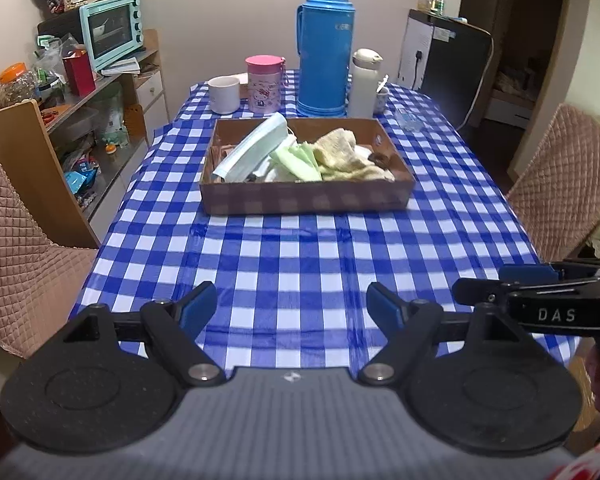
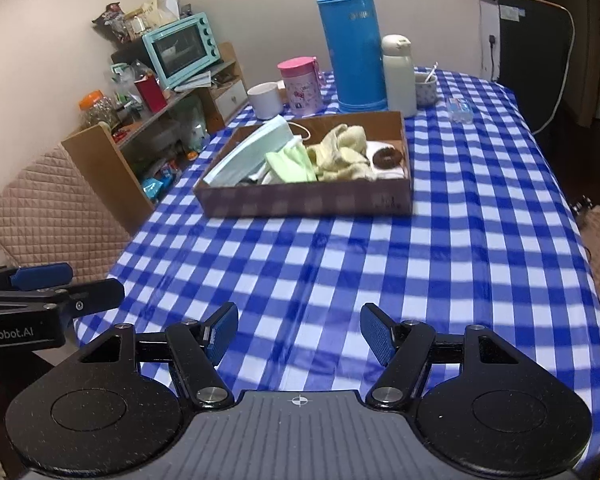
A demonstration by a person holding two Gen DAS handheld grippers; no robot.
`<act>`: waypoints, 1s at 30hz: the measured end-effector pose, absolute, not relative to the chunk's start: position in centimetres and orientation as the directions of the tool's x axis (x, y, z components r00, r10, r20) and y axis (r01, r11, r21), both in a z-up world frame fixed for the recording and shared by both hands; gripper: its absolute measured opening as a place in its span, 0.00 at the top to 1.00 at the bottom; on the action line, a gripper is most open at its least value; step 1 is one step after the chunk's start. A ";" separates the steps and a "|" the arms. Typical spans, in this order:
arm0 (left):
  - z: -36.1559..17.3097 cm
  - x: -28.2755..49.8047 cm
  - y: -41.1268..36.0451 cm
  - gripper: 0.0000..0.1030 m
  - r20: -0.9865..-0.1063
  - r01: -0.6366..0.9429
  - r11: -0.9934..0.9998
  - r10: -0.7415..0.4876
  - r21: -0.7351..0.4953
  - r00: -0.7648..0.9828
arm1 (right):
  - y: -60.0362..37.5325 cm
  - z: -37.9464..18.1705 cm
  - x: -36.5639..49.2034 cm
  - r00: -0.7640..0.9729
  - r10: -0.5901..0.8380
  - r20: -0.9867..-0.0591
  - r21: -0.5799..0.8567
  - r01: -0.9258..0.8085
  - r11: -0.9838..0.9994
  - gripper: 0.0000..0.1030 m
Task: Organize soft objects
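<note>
A shallow brown cardboard box (image 1: 306, 199) (image 2: 308, 200) stands mid-table. In it lie a pale blue face mask (image 1: 252, 148) (image 2: 252, 150), a light green cloth (image 1: 296, 158) (image 2: 292, 162), a yellowish towel (image 1: 348, 154) (image 2: 344, 152) and a brown hair tie (image 2: 387, 157). My left gripper (image 1: 292, 306) hovers open and empty over the near table edge, well short of the box. Over the same near edge my right gripper (image 2: 298, 328) is open with nothing between its blue pads. Each gripper shows at the edge of the other's view, the right gripper (image 1: 512, 280) and the left gripper (image 2: 48, 280).
Behind the box stand a tall blue thermos (image 1: 326, 48), a pink cup (image 1: 265, 82), a white mug (image 1: 224, 94), a white bottle (image 1: 365, 82) and a small cup with a spoon (image 2: 426, 88). Quilted chairs (image 1: 24, 248) (image 1: 568, 176) flank the checked table (image 1: 300, 248). A cluttered shelf (image 1: 100, 80) stands left.
</note>
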State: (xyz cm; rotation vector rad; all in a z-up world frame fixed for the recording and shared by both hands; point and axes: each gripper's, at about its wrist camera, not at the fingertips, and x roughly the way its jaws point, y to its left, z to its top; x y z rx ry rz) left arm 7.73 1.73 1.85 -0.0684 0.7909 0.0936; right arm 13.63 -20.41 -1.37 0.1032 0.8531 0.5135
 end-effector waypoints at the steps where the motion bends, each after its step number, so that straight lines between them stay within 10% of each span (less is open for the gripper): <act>1: 1.8 7.4 1.8 0.22 -0.716 -0.106 0.994 0.055 -0.026 0.695 | -20.4 -1.4 13.2 0.543 0.467 -0.698 0.286 -0.386 0.877 0.34; 30: 0.4 -0.4 2.8 0.25 -0.772 -0.006 0.998 -0.041 -0.058 0.635 | -19.0 -0.9 3.2 0.537 0.398 -0.744 0.285 -0.284 0.915 0.34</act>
